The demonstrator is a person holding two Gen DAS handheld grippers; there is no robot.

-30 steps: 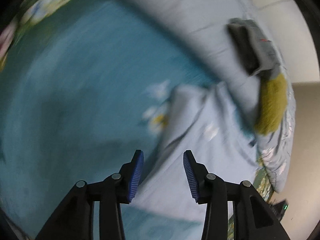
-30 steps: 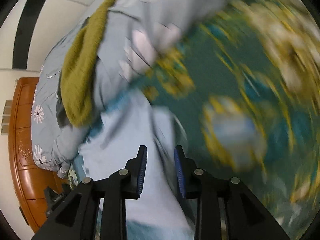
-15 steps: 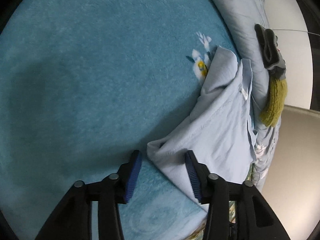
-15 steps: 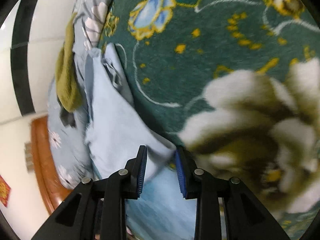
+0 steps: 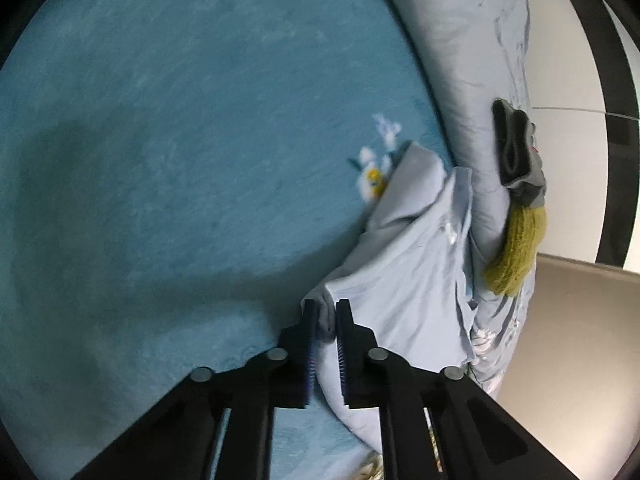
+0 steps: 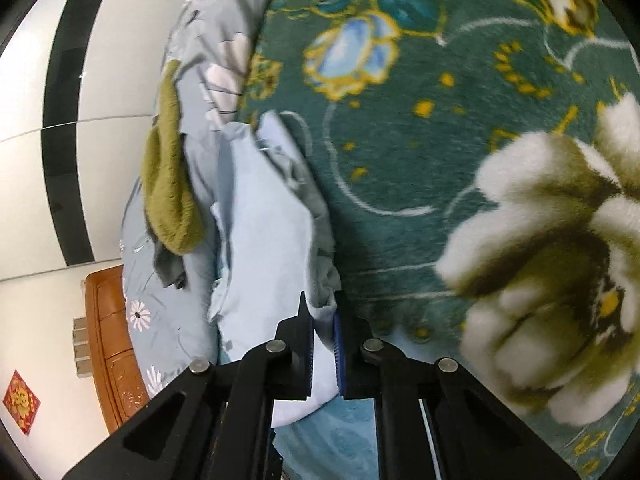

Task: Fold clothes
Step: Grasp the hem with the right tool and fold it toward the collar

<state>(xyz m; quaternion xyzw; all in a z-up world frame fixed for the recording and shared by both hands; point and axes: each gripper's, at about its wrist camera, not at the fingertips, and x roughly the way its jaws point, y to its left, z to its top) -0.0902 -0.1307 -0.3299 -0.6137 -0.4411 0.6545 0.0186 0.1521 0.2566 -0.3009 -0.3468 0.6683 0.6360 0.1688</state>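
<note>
Both grippers are pinching corners of the same pale blue garment [image 5: 408, 280]. Left gripper [image 5: 326, 320] has its jaws drawn almost together on a bunched corner of the cloth, with the fabric caught between the blue pads. Right gripper [image 6: 322, 320] is closing on another corner, its jaws down to a narrow gap with a fold of cloth squeezed between them. Taking two corners at once looks like the start of a lift, so the garment [image 6: 264, 248] can be spread flat before it is folded.

It lies crumpled on a teal blanket [image 5: 180, 160], its far edge pushed against a grey floral quilt [image 5: 472, 80]. On that quilt rest a mustard knit piece [image 5: 516, 252] and a dark grey item [image 5: 516, 148], probably waiting their turn. On the right-hand side the blanket [image 6: 420, 160] shows large woven flowers.
</note>
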